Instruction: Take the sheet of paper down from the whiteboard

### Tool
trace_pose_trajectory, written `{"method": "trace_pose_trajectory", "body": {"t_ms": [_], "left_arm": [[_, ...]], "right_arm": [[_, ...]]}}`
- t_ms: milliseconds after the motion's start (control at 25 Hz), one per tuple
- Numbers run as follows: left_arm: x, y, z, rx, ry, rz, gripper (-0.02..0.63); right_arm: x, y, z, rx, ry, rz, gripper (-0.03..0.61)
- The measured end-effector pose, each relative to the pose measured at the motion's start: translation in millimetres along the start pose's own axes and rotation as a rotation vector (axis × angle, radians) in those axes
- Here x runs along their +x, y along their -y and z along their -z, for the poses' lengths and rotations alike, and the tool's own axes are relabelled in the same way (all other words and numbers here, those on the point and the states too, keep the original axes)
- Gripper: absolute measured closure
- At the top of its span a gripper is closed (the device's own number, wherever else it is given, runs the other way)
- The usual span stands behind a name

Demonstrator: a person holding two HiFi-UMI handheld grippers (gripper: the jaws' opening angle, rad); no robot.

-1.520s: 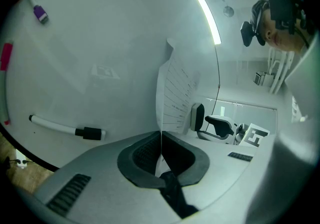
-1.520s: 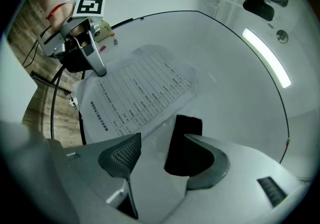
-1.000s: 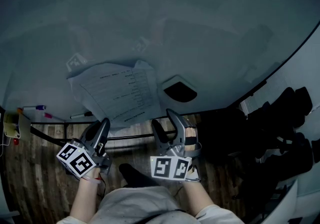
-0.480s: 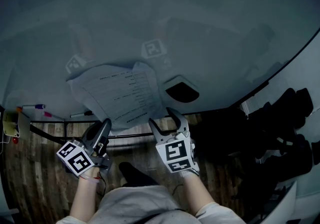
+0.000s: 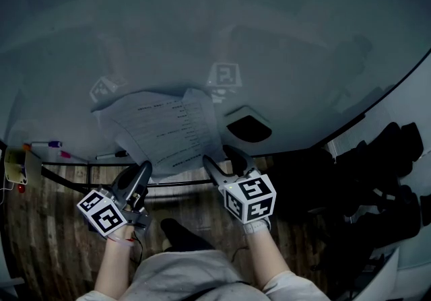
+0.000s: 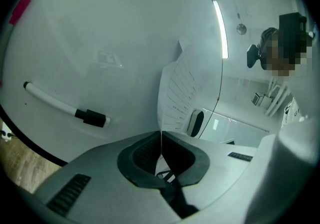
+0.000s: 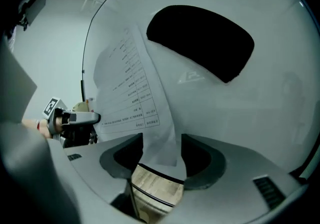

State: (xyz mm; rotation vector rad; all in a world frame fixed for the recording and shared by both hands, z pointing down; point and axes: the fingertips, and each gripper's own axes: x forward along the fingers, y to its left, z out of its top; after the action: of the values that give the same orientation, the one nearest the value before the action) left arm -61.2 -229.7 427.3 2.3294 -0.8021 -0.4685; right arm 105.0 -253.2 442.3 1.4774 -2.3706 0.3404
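A printed sheet of paper (image 5: 165, 128) hangs on the whiteboard (image 5: 269, 37), its lower part curling away from the board. My left gripper (image 5: 143, 170) is shut on the sheet's lower left edge. In the left gripper view the paper (image 6: 175, 92) runs edge-on into the closed pads of that gripper (image 6: 161, 140). My right gripper (image 5: 222, 158) stands open at the lower right corner. In the right gripper view the sheet (image 7: 130, 82) dips its corner between the spread jaws of that gripper (image 7: 160, 155), and the pads do not press on it.
A black eraser (image 5: 248, 128) sticks to the board just right of the sheet. Markers (image 5: 47, 144) lie along the board's lower left, one with a black cap (image 6: 65, 107). Wooden floor (image 5: 54, 239) lies below, and dark objects (image 5: 377, 172) stand at the right.
The right gripper has rolled, so its marker cube now faces right, and it has sunk slightly toward the sheet's lower right corner. The left gripper has stayed put.
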Motion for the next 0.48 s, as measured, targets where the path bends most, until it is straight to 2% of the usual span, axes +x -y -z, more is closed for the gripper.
{"method": "trace_pose_trajectory", "body": {"t_ms": [40,80,120,200,480], "left_arm": [[0.7,0.6,0.0,0.0,-0.001,0.0,0.598],[1.7,1.4,0.1,0.0,-0.001,0.0,0.598],[2.5,2.0,0.1,0.0,-0.001,-0.001,0.598],[2.9,1.7,-0.8,0.001,0.002,-0.006,0.598],[0.7,-0.5,0.4,0.011,-0.003,-0.032,0.598]], "right_arm": [[0.2,1.2,-0.6,0.008,0.004,0.008,0.353],[0.0,2.5,-1.0,0.009,0.006,0.019,0.43],[-0.2,2.9,-1.1,0.006,0.006,0.026,0.469],[0.0,1.4,-0.5,0.0,0.005,0.025,0.47],[-2.7,2.9,3.2,0.022,0.014,0.025,0.531]]}}
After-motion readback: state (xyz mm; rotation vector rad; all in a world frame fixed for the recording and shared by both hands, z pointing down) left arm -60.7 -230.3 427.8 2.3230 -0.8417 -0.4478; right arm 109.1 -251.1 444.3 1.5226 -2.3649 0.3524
